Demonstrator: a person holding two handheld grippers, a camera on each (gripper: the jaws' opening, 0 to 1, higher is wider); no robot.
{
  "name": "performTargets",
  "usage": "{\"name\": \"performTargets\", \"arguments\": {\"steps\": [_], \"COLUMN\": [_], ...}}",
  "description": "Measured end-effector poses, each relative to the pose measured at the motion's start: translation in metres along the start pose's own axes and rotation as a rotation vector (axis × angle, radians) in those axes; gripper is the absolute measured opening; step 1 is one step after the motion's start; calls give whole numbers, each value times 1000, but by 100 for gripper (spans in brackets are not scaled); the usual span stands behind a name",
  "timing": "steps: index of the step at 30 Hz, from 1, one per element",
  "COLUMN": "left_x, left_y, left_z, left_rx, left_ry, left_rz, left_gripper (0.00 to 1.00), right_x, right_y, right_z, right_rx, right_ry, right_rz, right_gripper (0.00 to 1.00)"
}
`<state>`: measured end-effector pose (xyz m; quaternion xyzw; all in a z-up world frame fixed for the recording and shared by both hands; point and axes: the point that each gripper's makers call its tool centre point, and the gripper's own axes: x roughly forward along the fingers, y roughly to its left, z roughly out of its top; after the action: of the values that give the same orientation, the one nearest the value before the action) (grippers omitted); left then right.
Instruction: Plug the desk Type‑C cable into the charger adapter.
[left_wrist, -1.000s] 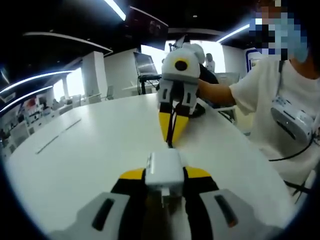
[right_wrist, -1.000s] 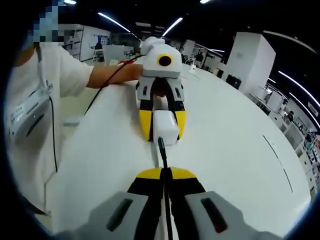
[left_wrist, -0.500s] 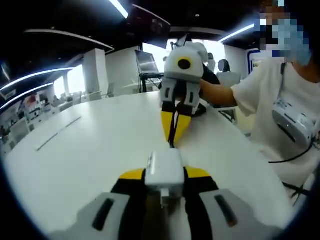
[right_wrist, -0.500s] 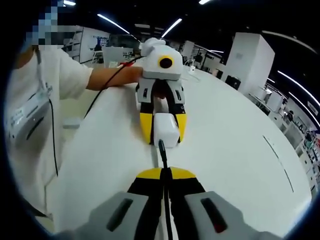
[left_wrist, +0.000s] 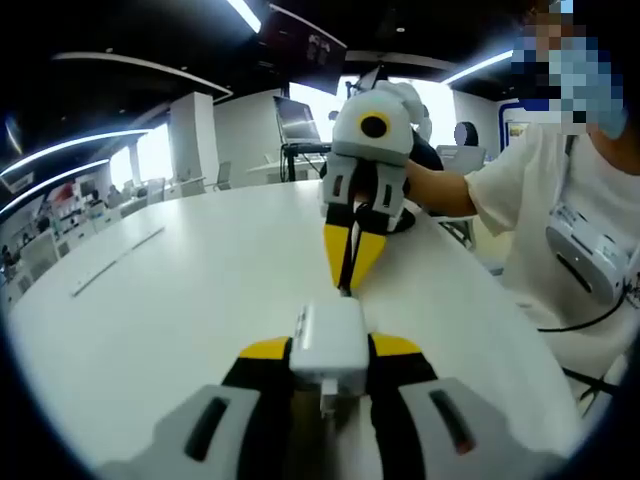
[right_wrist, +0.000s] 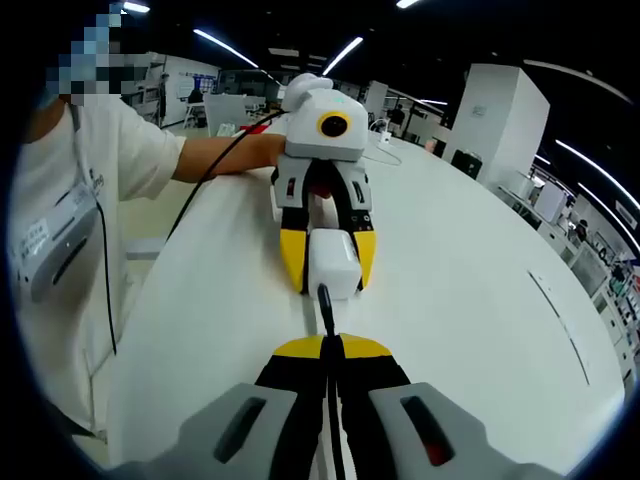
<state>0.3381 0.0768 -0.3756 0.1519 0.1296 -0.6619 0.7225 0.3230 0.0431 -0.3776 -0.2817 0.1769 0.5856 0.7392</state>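
Note:
My left gripper (left_wrist: 330, 347) is shut on a white charger adapter (left_wrist: 328, 338), its yellow-tipped jaws clamped on both sides. The right gripper (left_wrist: 347, 278) comes in facing it, shut on a black Type-C cable (left_wrist: 346, 252) whose plug tip sits just short of the adapter. In the right gripper view my right gripper (right_wrist: 331, 345) pinches the black cable (right_wrist: 325, 310), plug pointing at the adapter (right_wrist: 334, 267) held by the left gripper (right_wrist: 330, 281). A small gap separates plug and adapter.
Both grippers hover over a large round white table (left_wrist: 180, 300). A person in a white shirt (left_wrist: 565, 210) stands at its edge, arm reaching in. A red wire (right_wrist: 255, 125) trails by the person's hand (right_wrist: 262, 148). Office furniture stands behind.
The two grippers have drawn slightly closer, so the plug tip is nearer the adapter. Both stay shut.

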Motion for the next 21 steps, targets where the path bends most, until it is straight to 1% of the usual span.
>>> {"name": "performTargets", "arguments": {"steps": [9, 21], "left_x": [0, 1], "left_y": [1, 2], "left_z": [0, 0], "left_rx": [-10, -18], "left_ry": [6, 12], "left_rz": [2, 5], "left_gripper": [28, 28], "right_x": [6, 8], "right_y": [2, 4], "right_z": [4, 3], "right_rx": [9, -1], "right_ry": [-7, 19], "right_rz": [11, 4], "right_gripper": [2, 2]}}
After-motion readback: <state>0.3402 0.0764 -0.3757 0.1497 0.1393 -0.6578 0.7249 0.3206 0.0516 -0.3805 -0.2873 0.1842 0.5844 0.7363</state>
